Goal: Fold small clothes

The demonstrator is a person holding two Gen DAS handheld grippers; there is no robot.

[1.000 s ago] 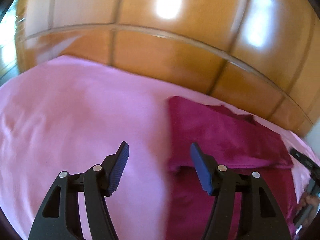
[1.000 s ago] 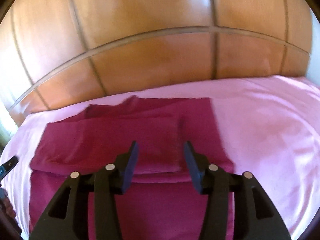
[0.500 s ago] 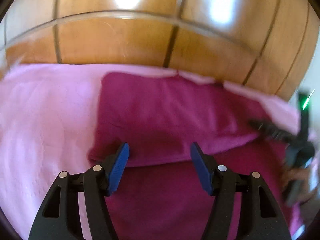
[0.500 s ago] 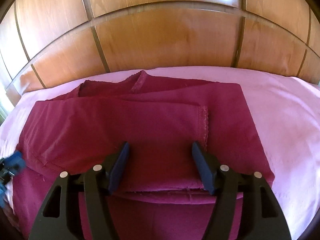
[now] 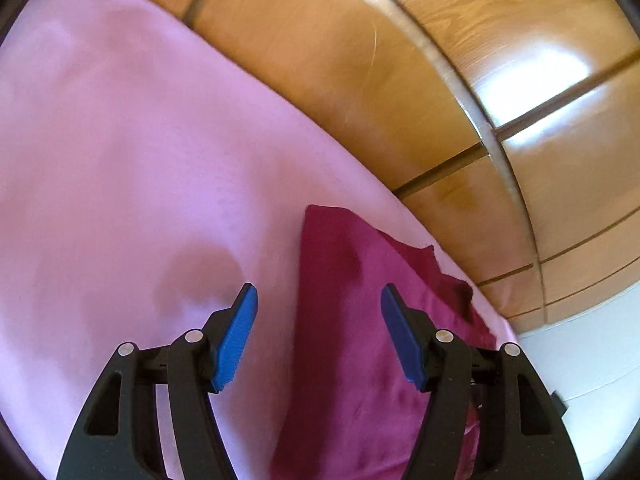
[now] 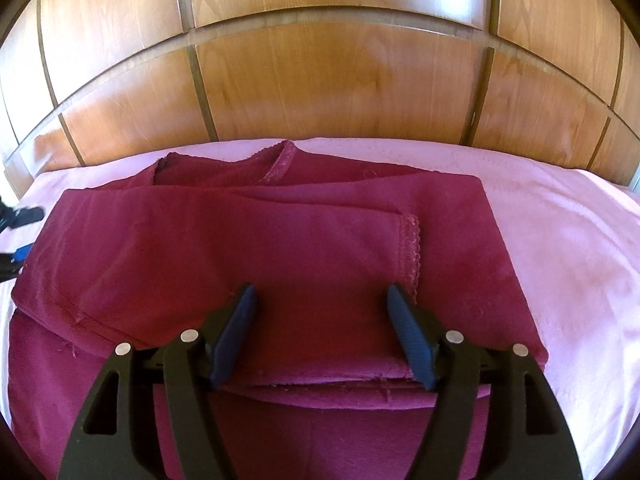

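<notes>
A dark red garment point(image 6: 256, 256) lies partly folded on the pink bed sheet point(image 6: 560, 248), its upper part laid over the lower part, with a lace-trimmed hem point(image 6: 410, 248) on top. My right gripper point(image 6: 320, 320) is open and empty, low over the folded edge near the garment's front. My left gripper point(image 5: 318, 328) is open and empty, over the garment's left edge point(image 5: 348, 320), half above the pink sheet point(image 5: 140, 160). The left gripper's blue pad point(image 6: 18, 256) shows at the far left of the right wrist view.
A glossy wooden headboard point(image 6: 320, 80) rises directly behind the bed and shows in the left wrist view point(image 5: 440, 100). A white wall point(image 5: 580, 344) lies beyond the bed's right end. The pink sheet spreads wide to the left and right of the garment.
My left gripper swung left and tilted, from over the garment's middle to its left edge. My right gripper lowered slightly toward the folded edge. Both stayed open.
</notes>
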